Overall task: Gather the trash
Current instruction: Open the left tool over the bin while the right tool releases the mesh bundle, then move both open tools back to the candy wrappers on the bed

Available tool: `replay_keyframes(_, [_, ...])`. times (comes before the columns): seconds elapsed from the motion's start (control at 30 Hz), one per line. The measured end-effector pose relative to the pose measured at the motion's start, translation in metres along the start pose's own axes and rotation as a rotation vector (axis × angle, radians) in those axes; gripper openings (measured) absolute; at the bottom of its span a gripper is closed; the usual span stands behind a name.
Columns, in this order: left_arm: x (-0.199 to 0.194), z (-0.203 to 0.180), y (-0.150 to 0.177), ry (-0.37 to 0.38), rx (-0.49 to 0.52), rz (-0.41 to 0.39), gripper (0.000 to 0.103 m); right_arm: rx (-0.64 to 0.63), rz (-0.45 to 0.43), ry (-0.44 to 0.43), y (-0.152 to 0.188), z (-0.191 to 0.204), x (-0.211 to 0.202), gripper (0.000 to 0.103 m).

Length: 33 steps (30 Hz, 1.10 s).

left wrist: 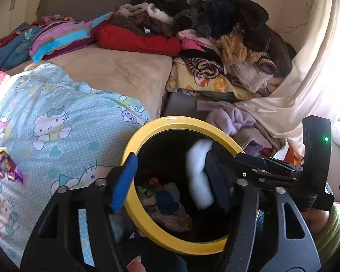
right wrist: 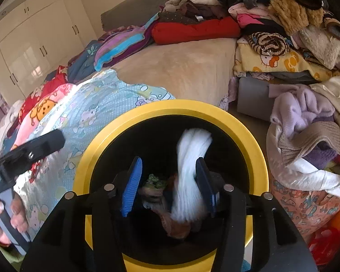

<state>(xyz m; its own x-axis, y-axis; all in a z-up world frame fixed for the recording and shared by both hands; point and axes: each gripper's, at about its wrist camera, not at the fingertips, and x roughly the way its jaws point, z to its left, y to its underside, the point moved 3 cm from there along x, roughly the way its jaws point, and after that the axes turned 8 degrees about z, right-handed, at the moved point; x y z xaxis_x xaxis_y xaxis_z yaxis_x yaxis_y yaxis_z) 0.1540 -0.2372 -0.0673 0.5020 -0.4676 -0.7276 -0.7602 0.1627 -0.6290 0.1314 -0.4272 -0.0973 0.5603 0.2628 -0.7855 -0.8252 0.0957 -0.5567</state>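
Both grippers over the yellow-rimmed bin (right wrist: 170, 108); white tissue (right wrist: 190, 158) motion-blurred.

Your right gripper (right wrist: 170, 185) is wide open, the tissue against its right pad only, smeared, grip cannot be judged. Your left gripper (left wrist: 170, 181) is open, blue pad at the round glossy rim's 9 o'clock. Bin contents dim, indistinct. A crinkled purple wrapper (left wrist: 5, 167) lies on the quilt (left wrist: 56, 117) at 9 o'clock, partly cut off.

Bed surface: a pale blue cartoon-cat quilt (left wrist: 56, 117) lies in front, a tan blanket (right wrist: 181, 68) behind it. Along the far edge — a striped towel (left wrist: 63, 36) beside a red folded garment (right wrist: 195, 30); a heap of dark and furry clothes (left wrist: 215, 15) rises to the right. White cupboards (right wrist: 34, 36) line the left wall.
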Motion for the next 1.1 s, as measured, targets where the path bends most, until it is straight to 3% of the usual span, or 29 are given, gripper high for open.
replay_keyframes(0.07, [-0.005,0.002,0.002,-0.005,-0.010,-0.017,0.079,0.010,-0.017,0.007,-0.001,0.000,-0.002,0.056])
replay_keyframes(0.17, [-0.015,0.005,0.003,-0.018,-0.022,-0.043,0.092,0.025,-0.054,0.012,-0.004,0.003,-0.006,0.065])
replay_keyframes(0.5, [-0.040,0.012,0.011,-0.068,-0.014,-0.085,0.092,-0.010,-0.157,0.028,-0.012,0.034,-0.021,0.086])
replay_keyframes(0.83, [-0.075,0.041,0.012,-0.138,-0.059,-0.167,0.092,-0.011,-0.200,0.015,-0.013,0.059,-0.029,0.089])
replay_keyframes(1.1, [-0.094,0.069,0.010,-0.150,-0.117,-0.198,0.092,-0.043,-0.212,-0.012,-0.011,0.087,-0.032,0.089])
